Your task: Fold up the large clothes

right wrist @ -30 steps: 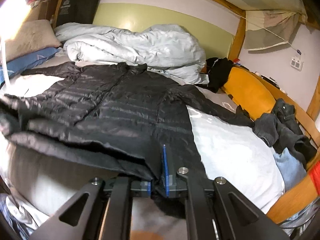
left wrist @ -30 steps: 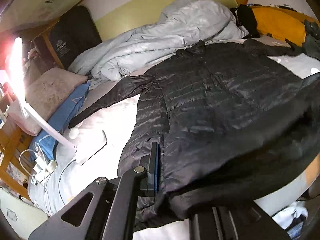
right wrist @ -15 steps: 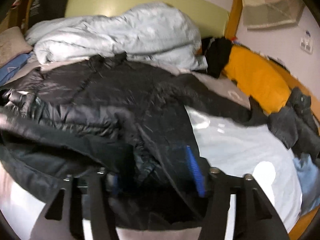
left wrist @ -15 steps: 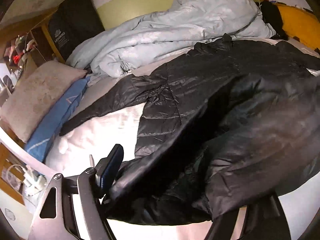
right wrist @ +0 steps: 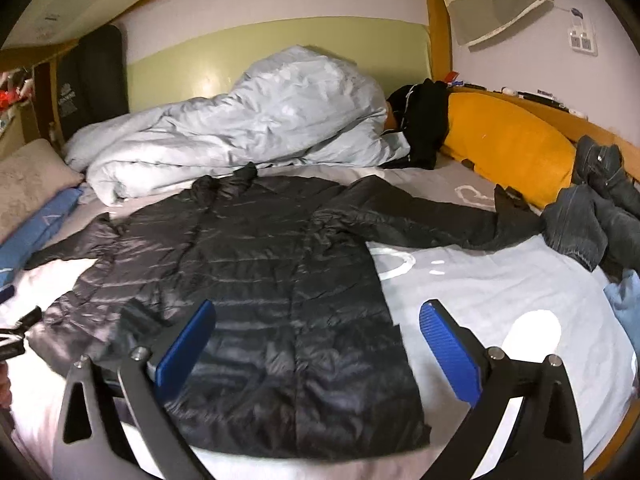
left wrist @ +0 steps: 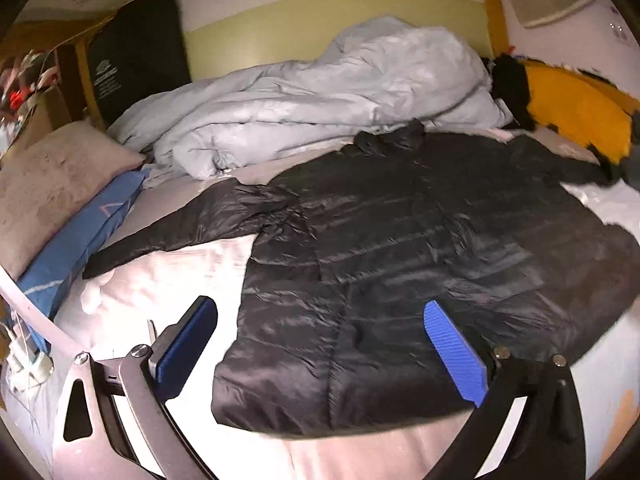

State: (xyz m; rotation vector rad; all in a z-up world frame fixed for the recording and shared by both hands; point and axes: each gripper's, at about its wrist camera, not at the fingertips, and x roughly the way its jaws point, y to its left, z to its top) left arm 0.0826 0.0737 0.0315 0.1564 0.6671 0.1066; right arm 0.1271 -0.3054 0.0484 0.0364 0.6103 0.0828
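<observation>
A black quilted down jacket (left wrist: 400,248) lies spread flat on the bed, collar toward the duvet, one sleeve out to each side. My left gripper (left wrist: 320,344) hovers over the hem's left part. Its jaws are opening wide, and the blue pads (left wrist: 188,340) press on nothing. In the right wrist view the jacket (right wrist: 260,260) fills the middle, with the hem nearest me. My right gripper (right wrist: 316,350) hangs above the hem's right part, its jaws also opening, and the fabric lies loose on the sheet below the gap.
A light blue duvet (right wrist: 240,132) is heaped behind the collar. A yellow cushion (right wrist: 508,148) and dark jeans (right wrist: 592,216) line the right side. A beige pillow (left wrist: 52,176), a blue pillow (left wrist: 80,240) and charger cables (left wrist: 24,356) sit on the left.
Both grippers were shut on the jacket's hem and have opened and let it go. The hem, lifted and bunched before, now lies flat on the bed.
</observation>
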